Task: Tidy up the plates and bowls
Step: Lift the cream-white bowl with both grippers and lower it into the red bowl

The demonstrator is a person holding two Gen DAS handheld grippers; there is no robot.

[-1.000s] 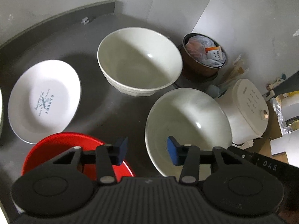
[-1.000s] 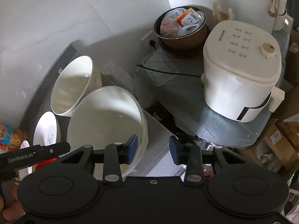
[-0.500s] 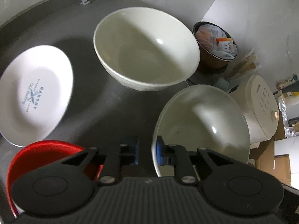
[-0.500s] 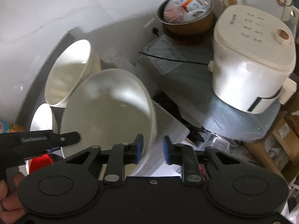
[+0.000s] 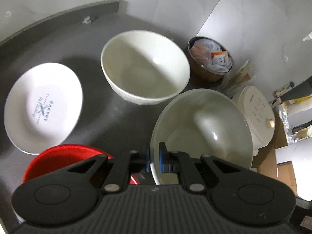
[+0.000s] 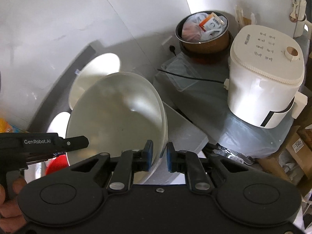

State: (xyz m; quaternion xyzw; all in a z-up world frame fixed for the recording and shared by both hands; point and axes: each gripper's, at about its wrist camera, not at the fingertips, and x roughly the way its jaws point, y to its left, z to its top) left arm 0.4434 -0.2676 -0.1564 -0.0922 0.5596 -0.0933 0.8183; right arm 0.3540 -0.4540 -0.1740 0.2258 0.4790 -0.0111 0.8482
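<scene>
Grey countertop (image 5: 109, 120) runs under pale wall tiles, with 2 white bowls, a printed plate (image 5: 43, 107) and a red bowl (image 5: 64, 159) on or over it. Off the counter's right edge sit a white cooker (image 6: 267, 76) and a brown pot (image 6: 204, 37) stuffed with packets.

Nearest is the glass bowl (image 5: 200, 134), tilted, its far side toward the cooker. The left gripper (image 5: 154, 159) pinches its near rim, jaws narrow with the rim between the blue pads. From the right wrist view the right gripper (image 6: 159, 157) straddles the same bowl's (image 6: 117, 120) other edge; its pads look close to the rim, but a gap shows on the right pad's side, so whether it truly clamps I cannot tell. The deep bowl (image 5: 145, 68) stands upright behind, just beside the glass one.

Likely step: carrying the glass bowl to nest in the deep bowl. Risks, as I judge them: smooth glass held by a thin rim may pivot or slip if either grip is loose; the 2 grippers pulling unevenly could twist it free; its far edge may knock the deep bowl's rim; and part of it hangs past the counter edge, so a drop could go to the floor.

Whether the glass bowl's base touches the counter is hidden by the grippers. The red bowl is half covered, the plate blurred, and a hand (image 6: 7, 200) shows only at the frame edge.
</scene>
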